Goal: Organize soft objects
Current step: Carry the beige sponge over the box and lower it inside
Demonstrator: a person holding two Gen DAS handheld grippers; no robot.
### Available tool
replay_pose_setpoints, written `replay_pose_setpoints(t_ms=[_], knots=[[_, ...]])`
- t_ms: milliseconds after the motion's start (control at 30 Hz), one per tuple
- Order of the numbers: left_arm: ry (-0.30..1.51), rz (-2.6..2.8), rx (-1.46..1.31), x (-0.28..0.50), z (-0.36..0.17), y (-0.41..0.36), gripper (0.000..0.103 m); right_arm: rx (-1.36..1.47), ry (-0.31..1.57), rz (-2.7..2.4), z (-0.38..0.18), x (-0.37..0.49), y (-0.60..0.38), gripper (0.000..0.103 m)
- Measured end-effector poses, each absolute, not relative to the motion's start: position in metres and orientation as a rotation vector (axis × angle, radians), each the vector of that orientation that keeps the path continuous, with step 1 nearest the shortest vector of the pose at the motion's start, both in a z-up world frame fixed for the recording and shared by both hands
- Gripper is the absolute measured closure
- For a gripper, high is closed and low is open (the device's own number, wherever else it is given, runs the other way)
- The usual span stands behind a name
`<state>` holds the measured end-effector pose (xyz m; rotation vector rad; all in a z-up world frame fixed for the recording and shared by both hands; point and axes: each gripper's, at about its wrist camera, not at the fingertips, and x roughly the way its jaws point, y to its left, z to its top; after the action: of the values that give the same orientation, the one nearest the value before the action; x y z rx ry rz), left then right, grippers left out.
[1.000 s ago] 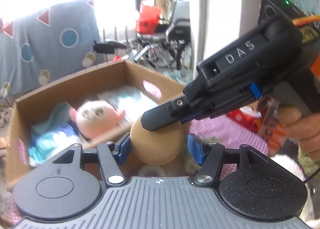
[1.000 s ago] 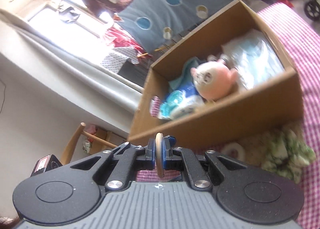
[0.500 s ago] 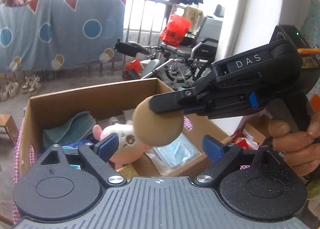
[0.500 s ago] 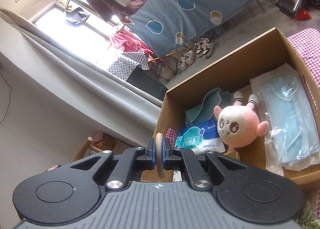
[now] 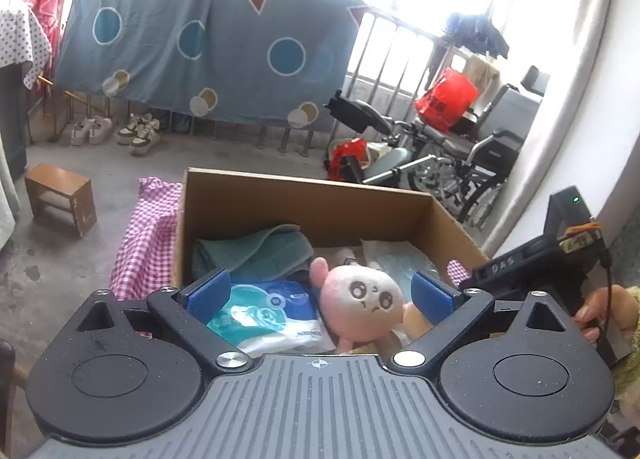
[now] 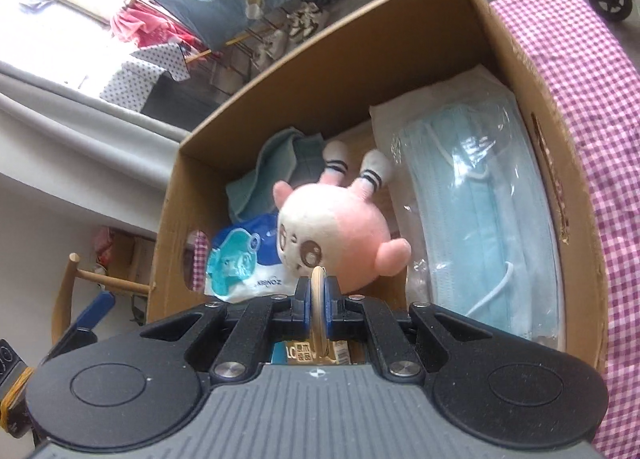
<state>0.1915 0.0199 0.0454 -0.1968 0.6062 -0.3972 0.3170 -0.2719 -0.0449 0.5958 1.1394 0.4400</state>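
Over the cardboard box, right hand-held gripper pinching tan disc.

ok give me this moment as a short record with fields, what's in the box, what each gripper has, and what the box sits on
container: open cardboard box
surface: pink checked cloth
in box, left: teal folded cloth, wipes packet
in box, middle: pink plush toy
in box, right: bagged blue face masks
right gripper: shut on thin tan round pad, above the box
left gripper: jaws opening, nothing between them
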Motion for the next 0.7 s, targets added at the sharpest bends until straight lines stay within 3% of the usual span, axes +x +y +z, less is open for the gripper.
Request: replay_pose_setpoints(t_ms=[333,700], knots=[[0.594,-0.39,-0.183,0.193,0.042,0.024,0.005,0.406,1.358,0.415,-0.07,0.34,-0.238,0.096],[0.579,-0.405,-0.185,0.192,0.041,0.028,0.005,0.24,1.402,0.347,-0.076,0.352,-0.226,0.09]])
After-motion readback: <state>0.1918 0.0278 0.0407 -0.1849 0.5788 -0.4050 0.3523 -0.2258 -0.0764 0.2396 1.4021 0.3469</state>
